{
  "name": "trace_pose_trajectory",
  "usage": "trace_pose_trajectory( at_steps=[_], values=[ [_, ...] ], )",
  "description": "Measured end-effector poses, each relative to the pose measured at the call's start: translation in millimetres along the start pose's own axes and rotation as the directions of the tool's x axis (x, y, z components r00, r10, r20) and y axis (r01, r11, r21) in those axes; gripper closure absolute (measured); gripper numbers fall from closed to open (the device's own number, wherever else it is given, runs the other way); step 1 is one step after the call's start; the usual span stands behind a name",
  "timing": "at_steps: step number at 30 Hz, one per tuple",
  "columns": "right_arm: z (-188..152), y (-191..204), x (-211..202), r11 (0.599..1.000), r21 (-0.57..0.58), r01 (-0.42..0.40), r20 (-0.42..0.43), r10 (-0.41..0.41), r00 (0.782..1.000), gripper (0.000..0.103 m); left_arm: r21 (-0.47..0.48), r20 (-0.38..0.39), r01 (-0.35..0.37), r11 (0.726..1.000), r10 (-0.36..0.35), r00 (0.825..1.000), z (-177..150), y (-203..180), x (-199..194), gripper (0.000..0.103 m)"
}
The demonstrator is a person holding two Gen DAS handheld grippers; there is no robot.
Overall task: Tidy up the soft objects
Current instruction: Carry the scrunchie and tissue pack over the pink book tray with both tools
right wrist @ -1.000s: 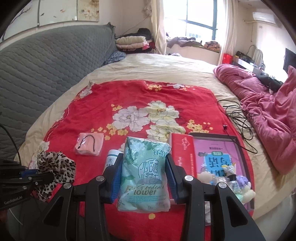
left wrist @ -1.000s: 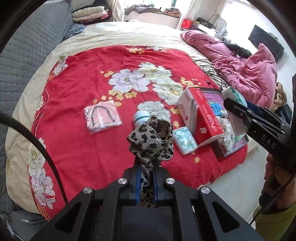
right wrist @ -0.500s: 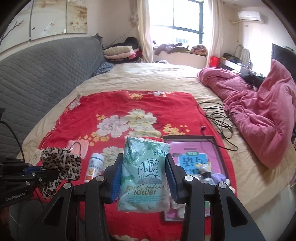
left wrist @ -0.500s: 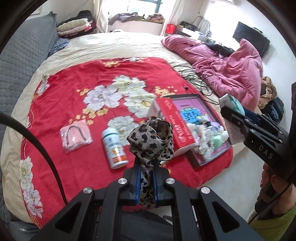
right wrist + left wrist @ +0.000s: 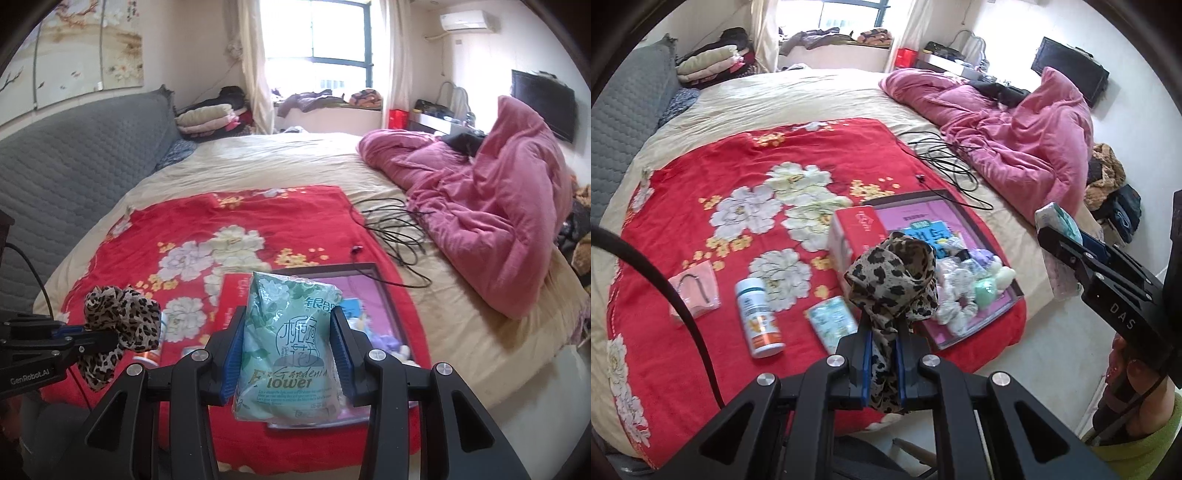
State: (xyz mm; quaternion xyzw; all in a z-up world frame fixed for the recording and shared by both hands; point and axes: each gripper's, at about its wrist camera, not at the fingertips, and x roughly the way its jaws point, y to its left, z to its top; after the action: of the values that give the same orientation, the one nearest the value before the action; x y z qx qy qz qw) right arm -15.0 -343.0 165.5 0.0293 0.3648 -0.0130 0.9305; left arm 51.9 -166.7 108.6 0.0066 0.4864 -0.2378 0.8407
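- Left wrist view: the left tool (image 5: 882, 354) is closed tight on a leopard-print scrunchie (image 5: 894, 284), which bunches above the blue pads, held over the near edge of the bed's red floral blanket (image 5: 687, 206).
- On the blanket lie a pink pouch (image 5: 696, 291), a white bottle (image 5: 758, 318) and a small tissue pack (image 5: 833, 323); a red box (image 5: 855, 240) stands beside an open tray (image 5: 1015, 291) holding soft scrunchies.
- Right wrist view: the right tool (image 5: 288, 354), partly open, clamps a green tissue packet (image 5: 290, 347) upright between its pads, in front of the tray.
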Motion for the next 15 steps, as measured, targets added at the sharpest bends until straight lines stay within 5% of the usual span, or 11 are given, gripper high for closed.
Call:
trace_pose_trajectory(
  at_steps=[15],
  values=[
    [-25, -84, 7, 0.992, 0.107, 0.059, -0.029, -0.057, 0.998, 0.059, 0.052, -0.009, 0.066, 0.997, -0.065, 0.998, 18, -65, 38, 0.093]
  ],
)
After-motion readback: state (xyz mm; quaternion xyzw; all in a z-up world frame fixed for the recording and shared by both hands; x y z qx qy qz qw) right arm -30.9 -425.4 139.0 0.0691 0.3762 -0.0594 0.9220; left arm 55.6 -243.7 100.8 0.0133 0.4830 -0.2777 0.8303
